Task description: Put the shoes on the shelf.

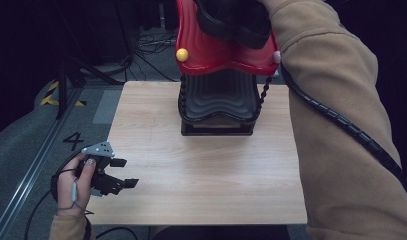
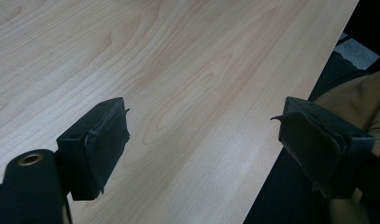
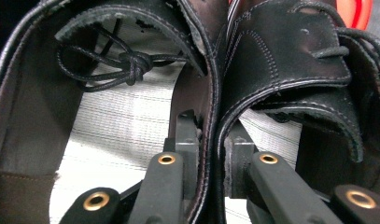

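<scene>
At the far edge of the surface, in the high view, a red and black rack stands upright, its red tier above a black one. A pair of black shoes hangs just over the red tier, carried by the right arm in a tan sleeve; whether the soles already touch the tier I cannot tell. The left tongs rest at the near left corner of the surface, jaws apart, holding nothing.

In the left gripper view, the two black jaws stand wide over bare wood, with nothing between them, well apart from the rack.

In the right gripper view, the right tongs are closed on the shoes: one jaw sits inside each shoe, and the two inner walls are pinched together between them. The left shoe's tied lace lies over its pale insole, and a bit of the red tier shows at the top right.

By my reading the pick-up is done and the carry is nearly over. What is left is to lower the pair onto the red tier, open the right tongs and draw them out of the shoes.
</scene>
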